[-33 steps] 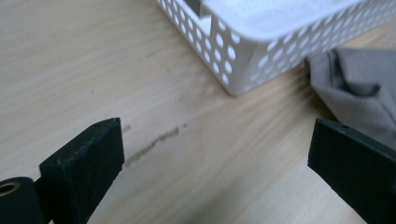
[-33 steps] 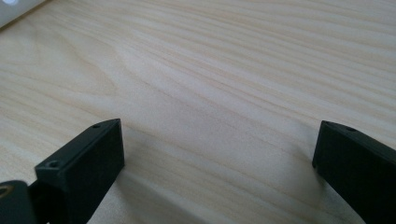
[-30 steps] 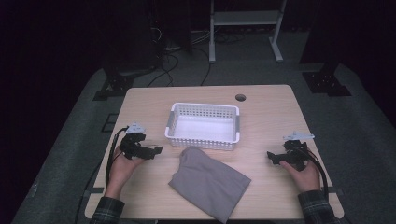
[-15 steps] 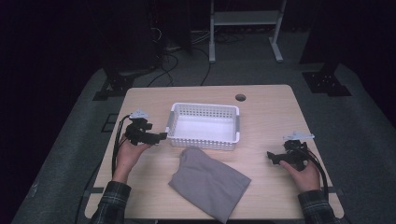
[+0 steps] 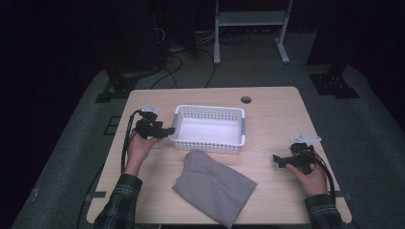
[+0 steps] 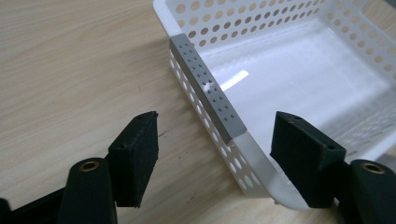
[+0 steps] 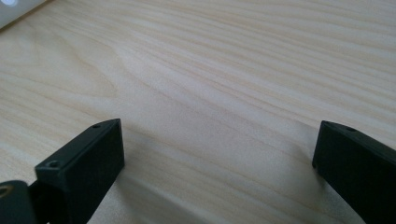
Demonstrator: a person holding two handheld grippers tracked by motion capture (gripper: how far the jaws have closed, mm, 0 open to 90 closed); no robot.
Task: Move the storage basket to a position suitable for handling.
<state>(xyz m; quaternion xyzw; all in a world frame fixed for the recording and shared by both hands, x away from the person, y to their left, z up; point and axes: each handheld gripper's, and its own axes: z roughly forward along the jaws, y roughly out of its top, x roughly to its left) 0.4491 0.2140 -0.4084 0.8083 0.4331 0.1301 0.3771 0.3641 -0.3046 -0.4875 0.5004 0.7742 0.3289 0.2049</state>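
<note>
**Left tongs straddle the basket's end wall, right tongs idle over bare wood**

In the high view a white perforated basket sits at the centre of the pale wooden surface, with a crumpled grey cloth lying just below it in the frame, its upper edge right beside the basket's near wall. A round cable hole shows in the surface toward the upper right of the basket.

The left tongs are at the left-centre of that view, held in the person's left hand, their tips at the basket's left end. The left gripper view shows them spread wide: one black jaw hangs over the wood at the lower left of the frame, the other over the inside of the basket at the lower right, with the end wall and its grey dotted strip running between them (neither jaw can be seen to touch the wall). The basket holds nothing.

The right tongs are at the right of the high view, well apart from basket and cloth, in the person's right hand. The right gripper view shows them spread wide too, with bare wood grain between the jaws and a sliver of white at the upper left corner.

Plaid sleeves enter from the bottom edge.
</note>
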